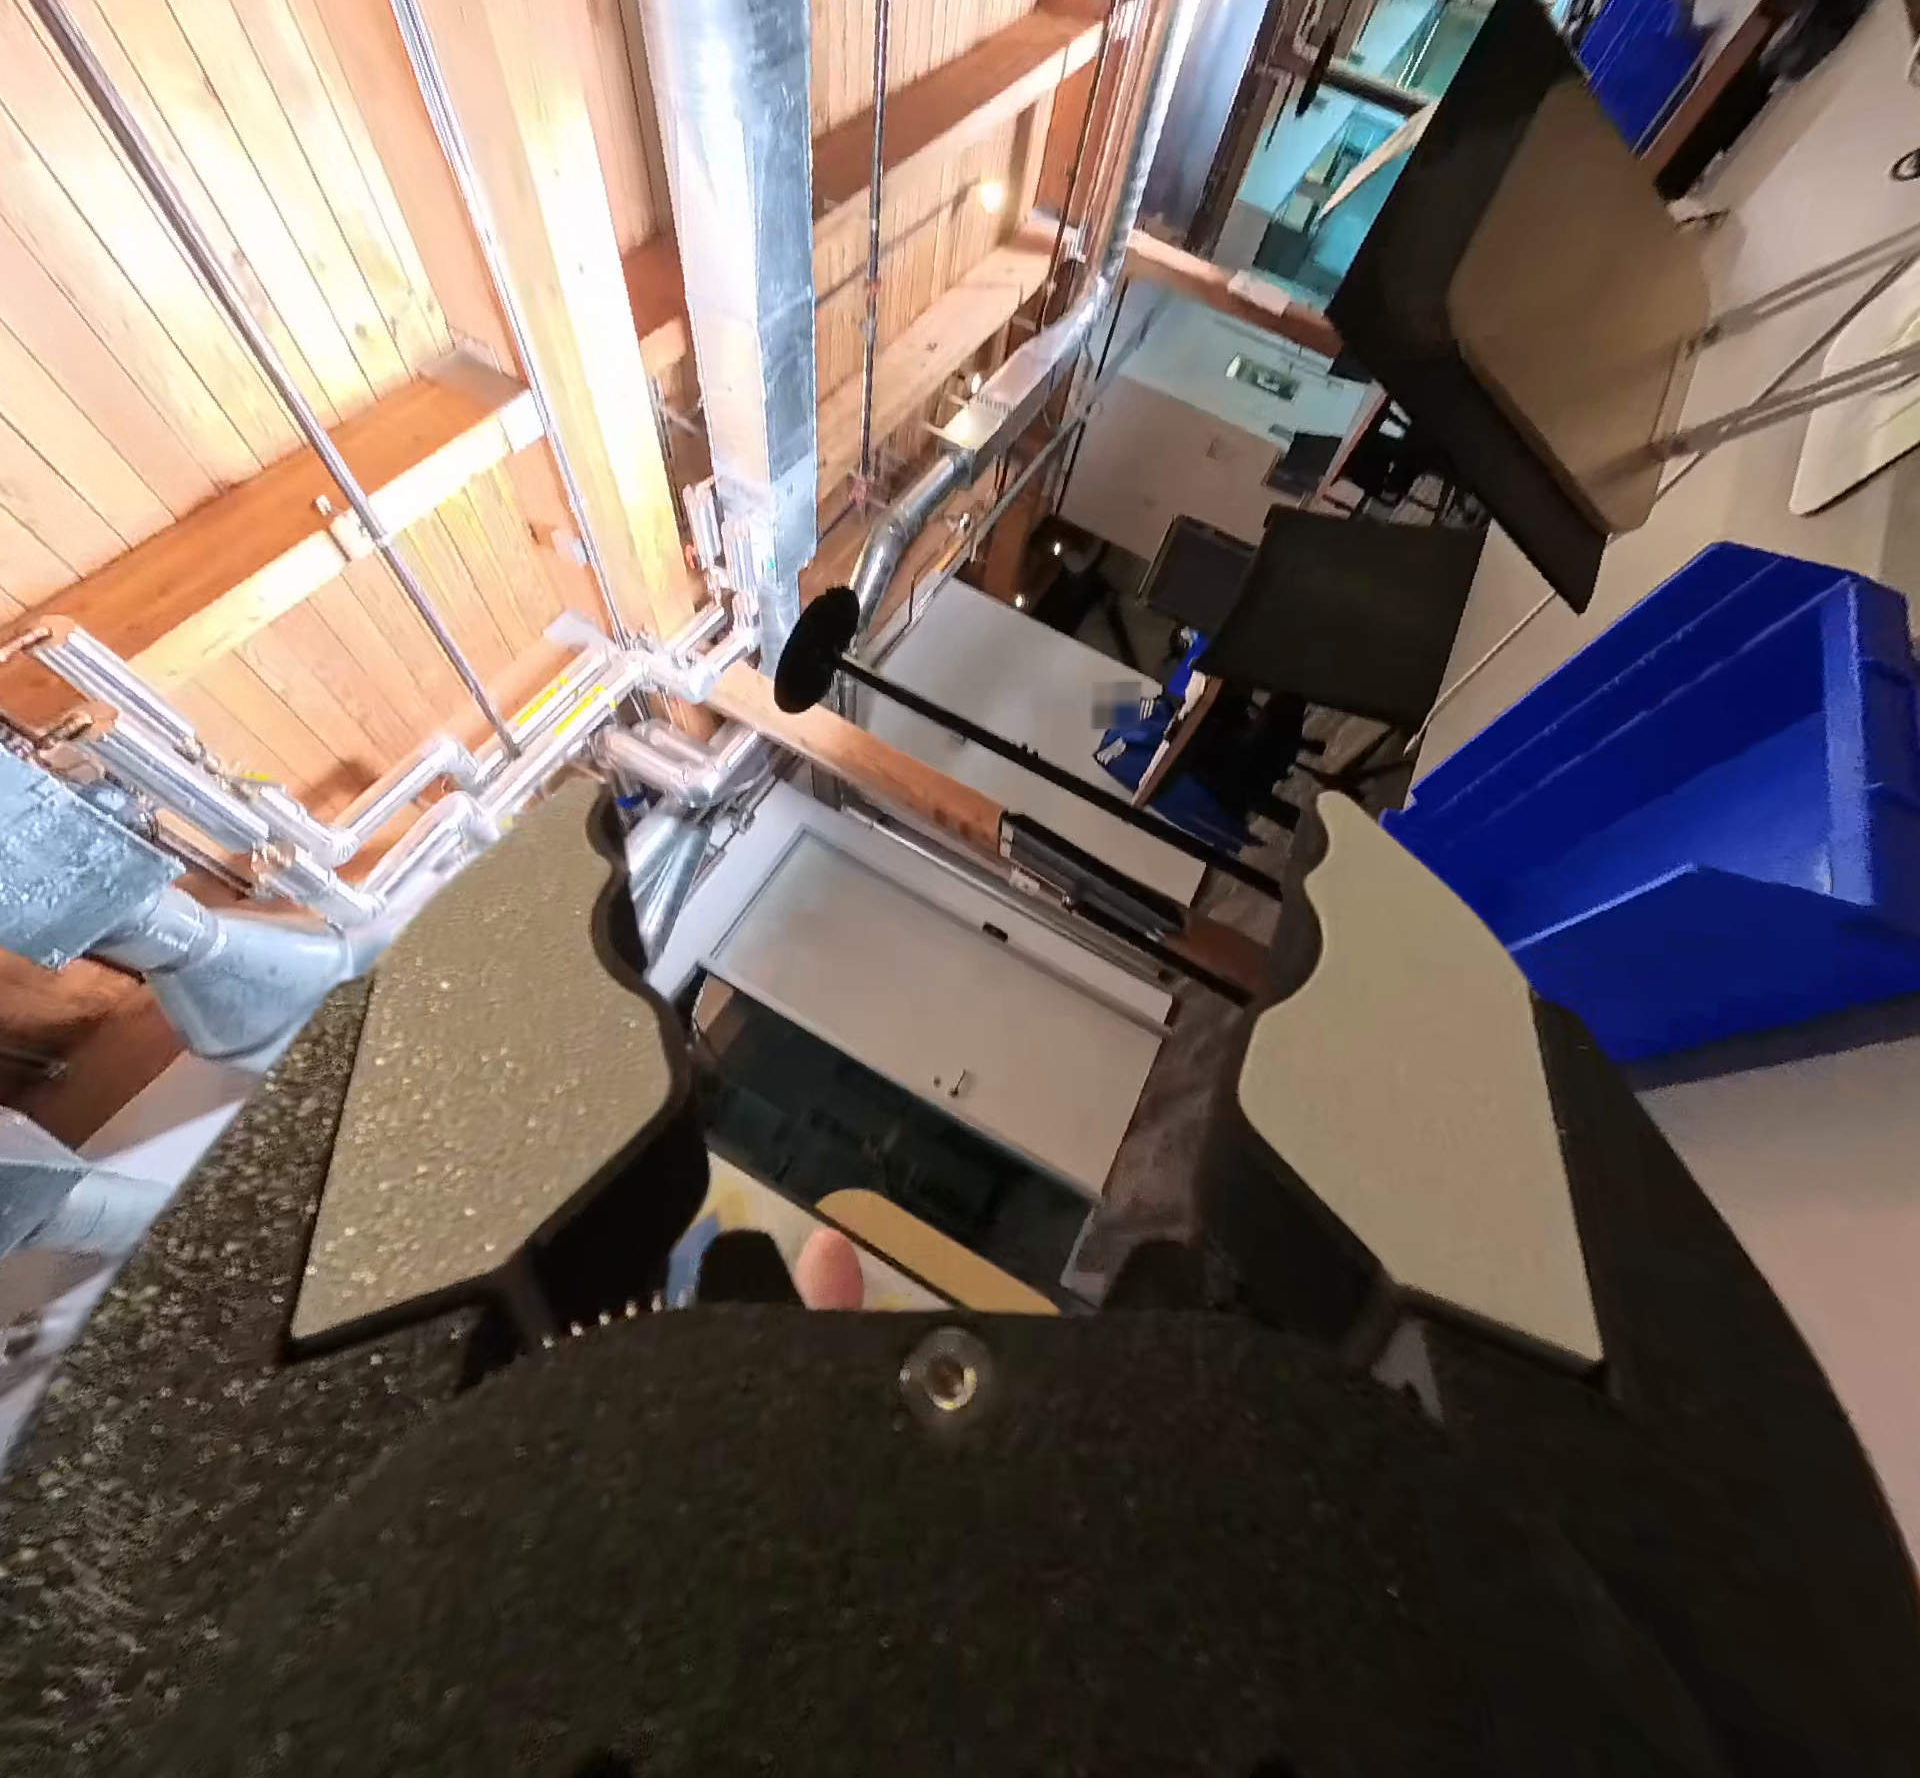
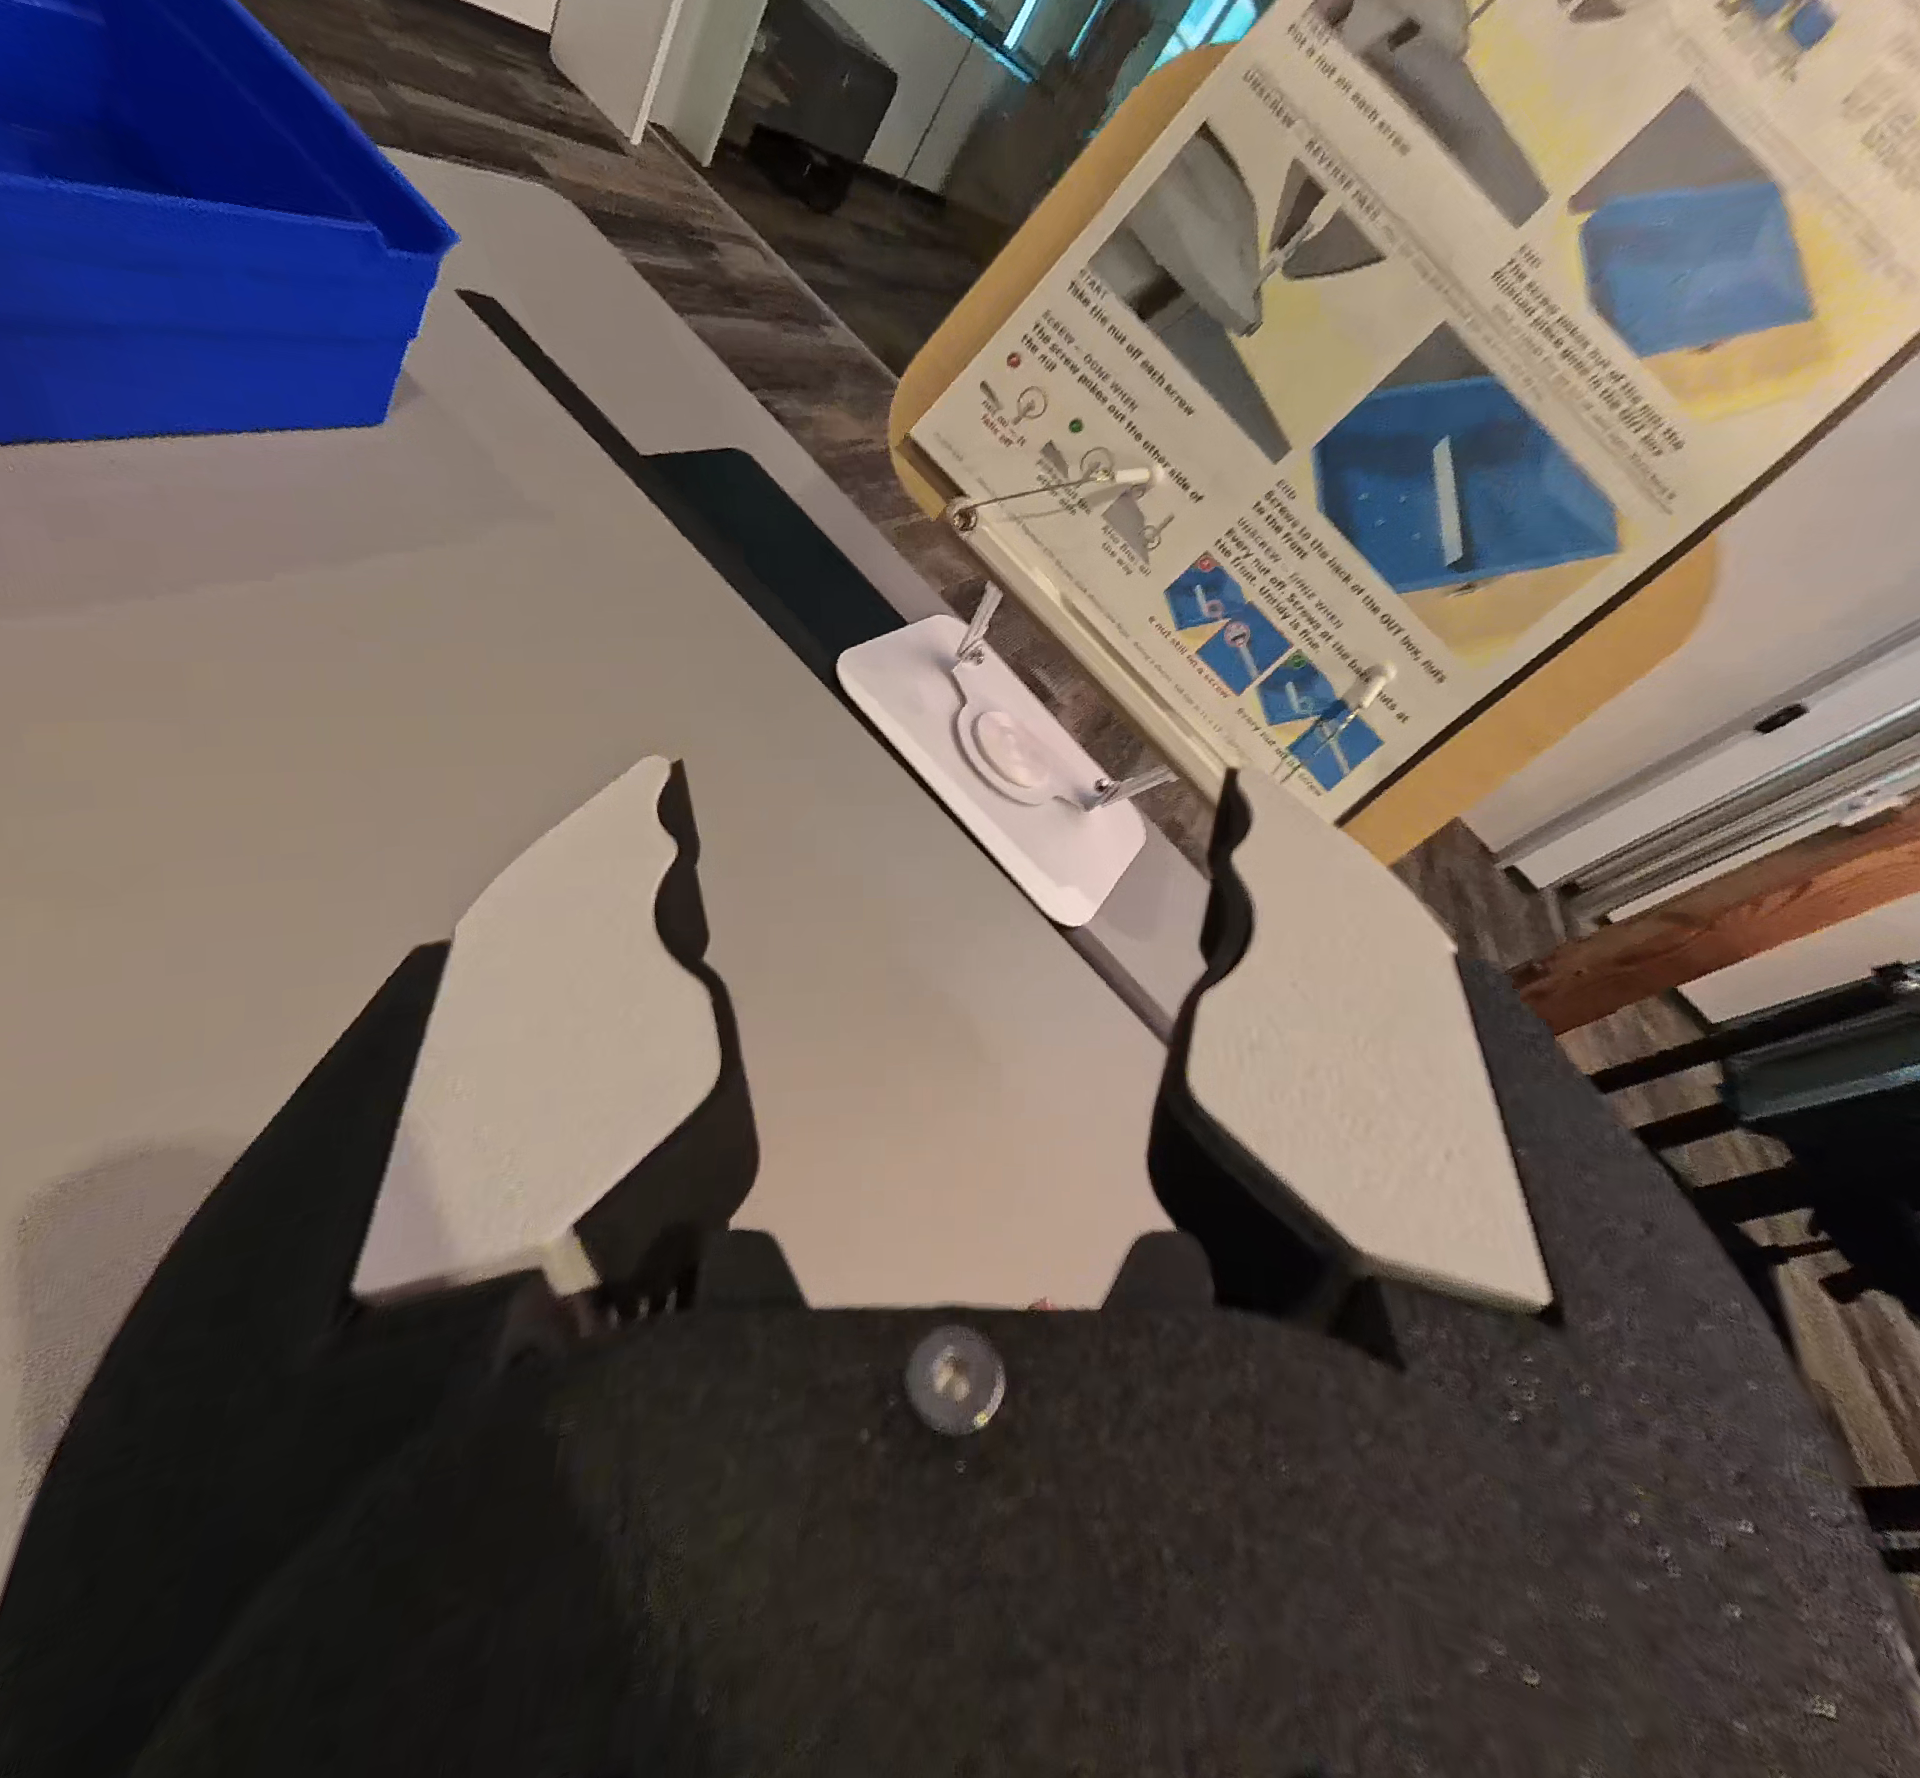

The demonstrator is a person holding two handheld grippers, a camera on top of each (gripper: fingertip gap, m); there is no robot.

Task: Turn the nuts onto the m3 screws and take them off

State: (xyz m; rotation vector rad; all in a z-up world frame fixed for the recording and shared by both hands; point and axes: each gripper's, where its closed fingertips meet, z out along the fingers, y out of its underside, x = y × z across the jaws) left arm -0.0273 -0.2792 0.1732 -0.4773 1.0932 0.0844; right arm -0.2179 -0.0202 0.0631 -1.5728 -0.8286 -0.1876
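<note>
Pointing up toward a wooden ceiling hung with silver ducts and pipes [image 1: 727,170], the left claw [image 1: 961,855] stands wide with nothing between its pads; only far-off room shows through the gap, including a white door [image 1: 935,980] and a black pole with a round disc end [image 1: 816,653]. Just to the right of that claw sits a blue plastic bin [image 1: 1683,824], close to its right finger [image 1: 1382,1001] but apart from it. A fingertip [image 1: 831,1266] of the person shows low between the fingers. The right claw [image 2: 951,824] is also wide and bare, held above a grey counter [image 2: 416,741]. Nearest beyond its tips, at the counter's far edge, is a white stand base [image 2: 997,762] with thin metal arms carrying a printed instruction sheet on a tan board [image 2: 1403,326]; the claw does not touch it. A blue bin [image 2: 187,201] stands on the counter well to the left of the stand base. By my reading, neither claw is engaged with anything at this moment; both are simply held in the air.
</note>
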